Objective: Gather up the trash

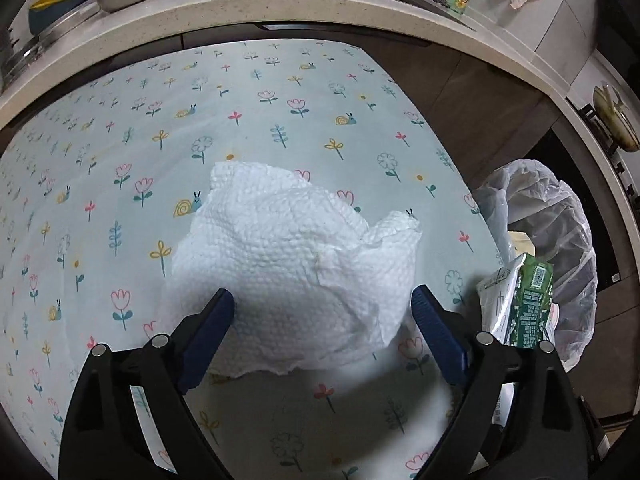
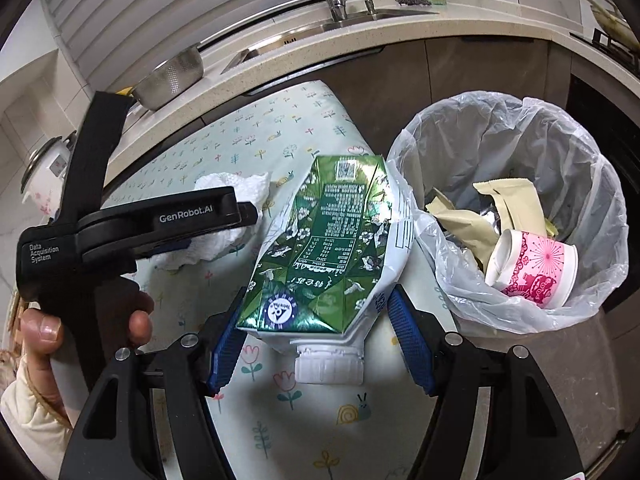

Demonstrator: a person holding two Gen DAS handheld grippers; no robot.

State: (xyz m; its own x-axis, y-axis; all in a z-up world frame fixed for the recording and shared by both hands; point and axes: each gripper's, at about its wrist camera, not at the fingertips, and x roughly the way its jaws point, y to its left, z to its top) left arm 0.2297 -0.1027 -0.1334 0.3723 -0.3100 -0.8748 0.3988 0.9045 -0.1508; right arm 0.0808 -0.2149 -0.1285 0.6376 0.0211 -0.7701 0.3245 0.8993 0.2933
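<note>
Nearest the bin (image 2: 516, 216), the right gripper (image 2: 316, 340) pinches a crumpled green carton (image 2: 324, 240) by its lower end, cap toward the camera. The carton looks light, creased and slick, so a hold across the flattened body seems best. Left of the bin, the left gripper (image 1: 324, 320) stands with jaws spread around a soft, feather-light paper towel (image 1: 288, 264) on the flowered tablecloth (image 1: 120, 140).
</note>
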